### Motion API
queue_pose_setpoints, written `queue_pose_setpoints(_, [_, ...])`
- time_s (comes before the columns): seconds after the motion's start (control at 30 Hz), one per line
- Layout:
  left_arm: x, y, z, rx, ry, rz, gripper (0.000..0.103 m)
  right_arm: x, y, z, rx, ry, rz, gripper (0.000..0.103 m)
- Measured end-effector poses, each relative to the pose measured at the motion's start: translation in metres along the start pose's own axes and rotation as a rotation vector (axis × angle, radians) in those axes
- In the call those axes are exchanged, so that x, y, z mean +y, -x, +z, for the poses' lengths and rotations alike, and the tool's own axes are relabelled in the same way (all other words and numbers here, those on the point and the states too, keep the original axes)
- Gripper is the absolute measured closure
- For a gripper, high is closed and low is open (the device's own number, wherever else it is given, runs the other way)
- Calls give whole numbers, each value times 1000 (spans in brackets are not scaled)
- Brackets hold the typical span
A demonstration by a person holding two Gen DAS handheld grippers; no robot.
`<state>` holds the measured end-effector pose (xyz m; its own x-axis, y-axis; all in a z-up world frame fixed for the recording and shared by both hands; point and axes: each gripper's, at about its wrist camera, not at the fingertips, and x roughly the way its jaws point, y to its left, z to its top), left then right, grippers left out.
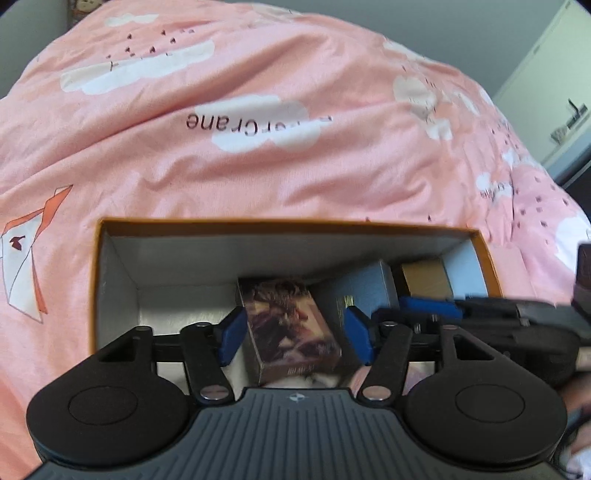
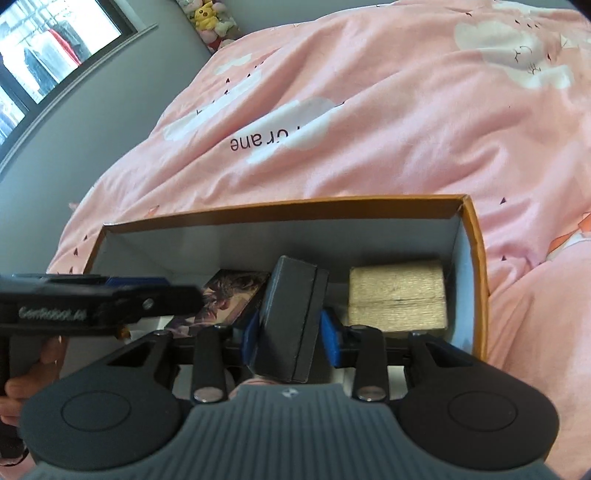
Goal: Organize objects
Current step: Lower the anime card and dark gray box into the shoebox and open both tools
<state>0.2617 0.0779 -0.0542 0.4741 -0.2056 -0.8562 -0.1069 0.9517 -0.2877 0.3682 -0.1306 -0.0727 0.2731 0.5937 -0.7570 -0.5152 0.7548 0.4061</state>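
An orange box [image 1: 280, 223] with a white inside lies on the pink bedding. A brown picture-printed pack [image 1: 291, 328] leans inside it, between the blue pads of my left gripper [image 1: 294, 336]. A narrow gap shows at the right pad, so that gripper stands open around the pack. My right gripper [image 2: 291, 339] is shut on a dark box [image 2: 291, 314], holding it tilted above the orange box [image 2: 476, 258]. A gold-tan box [image 2: 397, 295] rests in the right end. The same dark box [image 1: 364, 288] and gold-tan box [image 1: 424, 278] show in the left wrist view, beside the right gripper [image 1: 417, 310].
Wrinkled pink bedding [image 1: 258, 166] with white clouds surrounds the box on all sides. A person's hand [image 2: 22, 387] grips the left gripper [image 2: 155, 291] handle. A window [image 2: 44, 59] and plush toys [image 2: 207, 18] lie far left. A pale cabinet [image 1: 554, 85] stands at the right.
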Motion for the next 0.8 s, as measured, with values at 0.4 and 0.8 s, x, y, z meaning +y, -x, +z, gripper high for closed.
queue_pose_setpoints(0.4, [-15, -19, -11, 22, -160, 165, 79, 17, -2, -3, 3, 101, -130, 68])
queue_pose_setpoints(0.8, [-12, -23, -7, 33, -156, 161, 79, 19, -9, -8, 41, 166, -135, 79])
